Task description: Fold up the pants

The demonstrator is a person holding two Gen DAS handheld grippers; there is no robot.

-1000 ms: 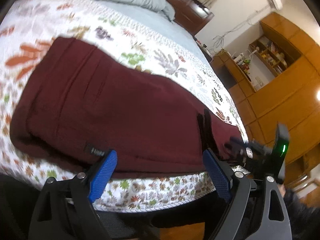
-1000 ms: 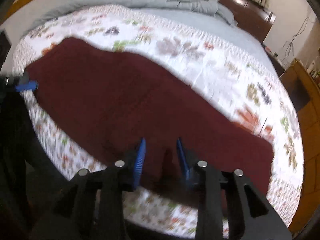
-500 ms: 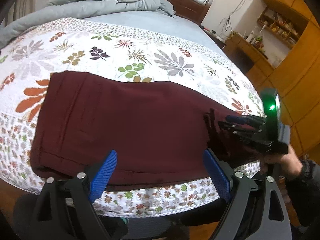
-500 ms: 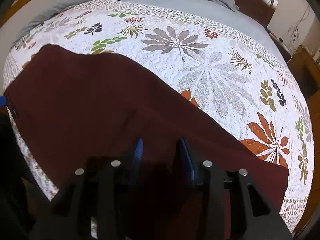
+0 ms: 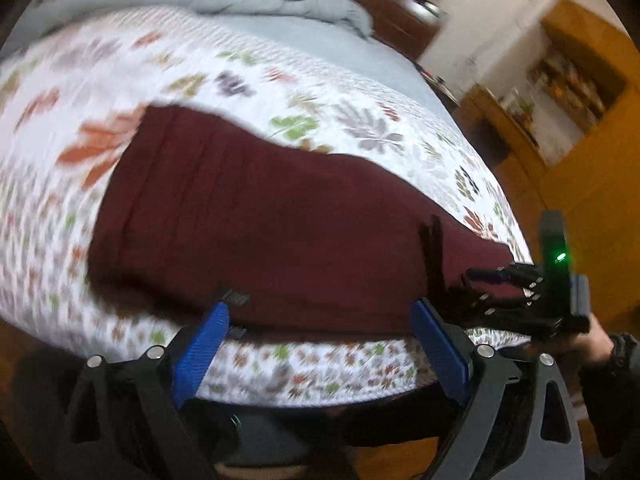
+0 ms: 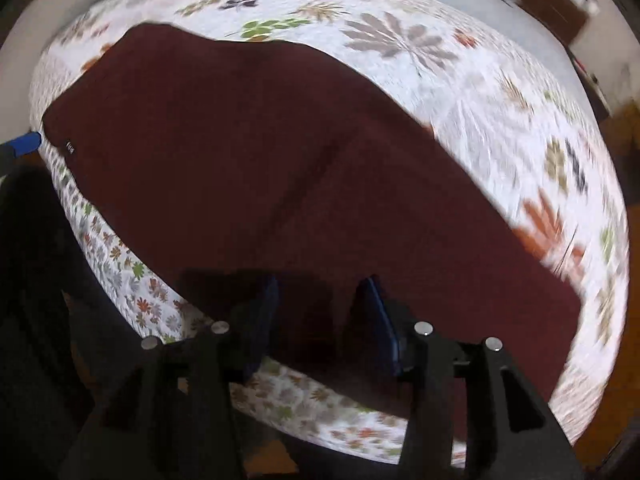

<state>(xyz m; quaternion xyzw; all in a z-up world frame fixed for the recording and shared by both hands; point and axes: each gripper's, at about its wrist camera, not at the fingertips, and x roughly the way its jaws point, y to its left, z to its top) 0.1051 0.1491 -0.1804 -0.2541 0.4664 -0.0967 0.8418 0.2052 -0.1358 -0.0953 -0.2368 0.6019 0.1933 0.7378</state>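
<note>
Maroon pants [image 5: 280, 220] lie flat across mid-frame on the bed's floral quilt [image 5: 280, 80] with my left claw [image 5: 320, 340] spread empty at their near edge, while lower centre my right claw [image 6: 324, 312] is opening over cloth it hasn't pinched, so I'd settle lower before clamping.

maroon pants [image 5: 280, 220] lie flat on floral bedspread [image 5: 280, 80], left gripper [image 5: 320, 344] open.

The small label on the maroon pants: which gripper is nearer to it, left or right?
Left. The left gripper is right at the small label on the pants' near edge. The right gripper, jaws opening, is farther along the pants.
</note>
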